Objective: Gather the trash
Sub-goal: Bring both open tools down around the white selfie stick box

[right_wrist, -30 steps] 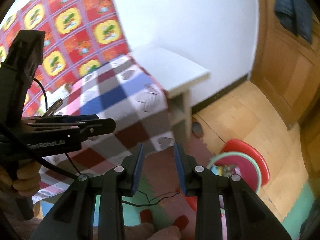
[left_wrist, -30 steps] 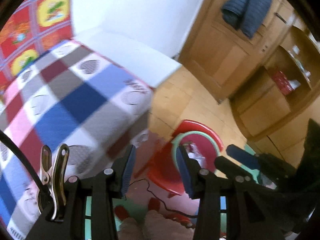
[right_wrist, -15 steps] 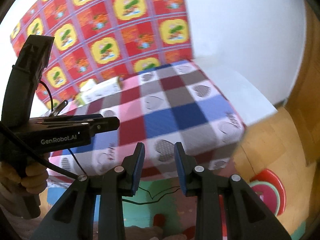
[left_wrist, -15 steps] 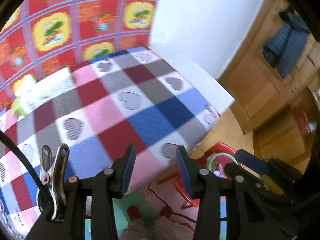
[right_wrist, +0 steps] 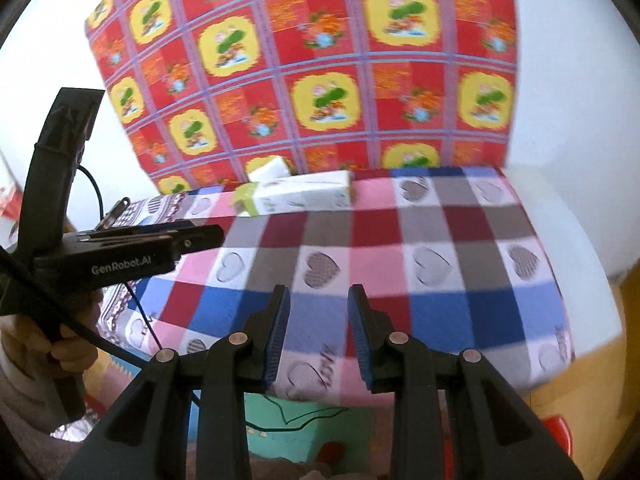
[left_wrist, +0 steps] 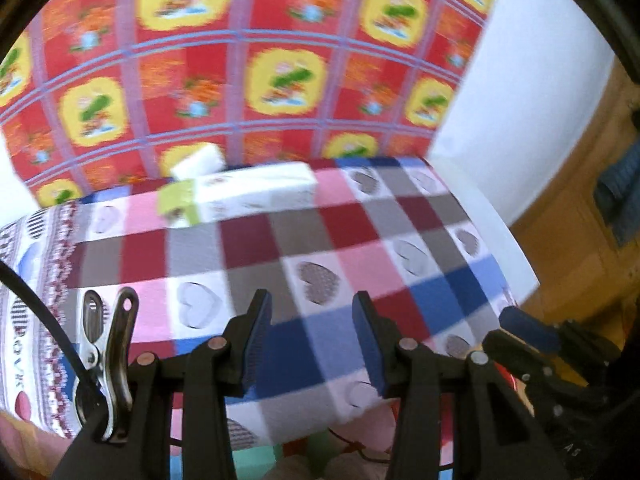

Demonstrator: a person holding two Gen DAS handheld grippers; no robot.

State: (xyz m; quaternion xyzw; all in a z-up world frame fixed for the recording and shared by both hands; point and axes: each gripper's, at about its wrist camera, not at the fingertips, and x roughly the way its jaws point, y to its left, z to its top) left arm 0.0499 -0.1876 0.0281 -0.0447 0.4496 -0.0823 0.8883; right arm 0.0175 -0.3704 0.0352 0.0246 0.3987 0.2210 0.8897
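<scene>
Both tools, left (left_wrist: 308, 344) and right (right_wrist: 318, 338), hung part-open with nothing in them. The carton (right_wrist: 298, 196) lay far across the bed (right_wrist: 400, 272) by the wall, lengthwise across my line; neither tool clearly nearer.

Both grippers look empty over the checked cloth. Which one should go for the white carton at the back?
Probably left. The carton lies toward the back left of the checked cloth, and the left gripper is on that side. The right gripper, also open, faces the middle.
</scene>
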